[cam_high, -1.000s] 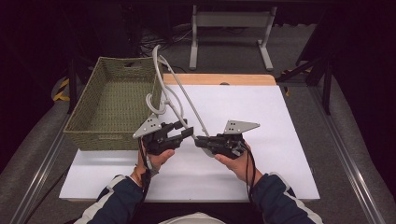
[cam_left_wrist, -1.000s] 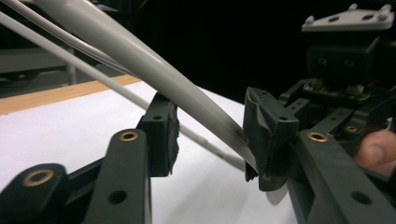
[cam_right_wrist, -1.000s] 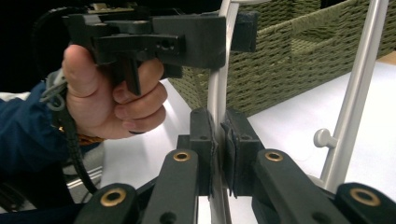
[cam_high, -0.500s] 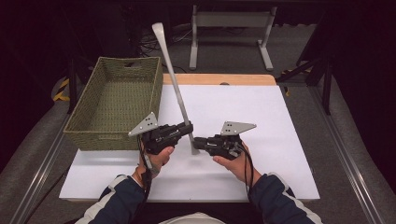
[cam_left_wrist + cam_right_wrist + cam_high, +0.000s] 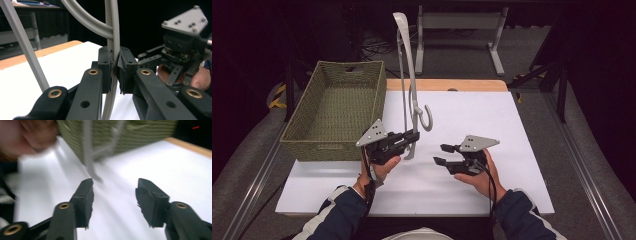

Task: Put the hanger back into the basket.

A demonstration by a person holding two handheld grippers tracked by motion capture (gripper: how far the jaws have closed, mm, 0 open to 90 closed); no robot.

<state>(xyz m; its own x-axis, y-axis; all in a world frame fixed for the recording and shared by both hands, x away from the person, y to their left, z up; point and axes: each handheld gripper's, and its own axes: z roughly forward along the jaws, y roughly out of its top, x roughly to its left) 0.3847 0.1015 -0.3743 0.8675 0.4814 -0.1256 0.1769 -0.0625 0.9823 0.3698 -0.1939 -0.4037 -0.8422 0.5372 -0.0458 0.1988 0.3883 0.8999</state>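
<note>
A grey plastic clothes hanger (image 5: 409,65) stands nearly upright above the white table top (image 5: 472,110), its hook (image 5: 427,120) low and curling right. My left gripper (image 5: 412,137) is shut on the hanger's lower end. In the left gripper view the pads (image 5: 125,67) pinch the grey bar (image 5: 113,30) tight. My right gripper (image 5: 442,154) sits a little to the right of the hanger and apart from it. Its jaws have just been opening, and nothing lies between them (image 5: 113,195). The hanger's tip (image 5: 88,157) shows blurred ahead of them.
A green woven basket (image 5: 302,145) stands on the left of the table, close to my left hand. Its wall (image 5: 140,132) also shows in the right gripper view. A wooden strip (image 5: 447,85) runs along the table's far edge, with metal frame legs (image 5: 497,55) behind it.
The hanger has swung from leaning over the basket to nearly upright. The right gripper has let go of it, opened and drawn off to the right. The left hand has stayed put.
</note>
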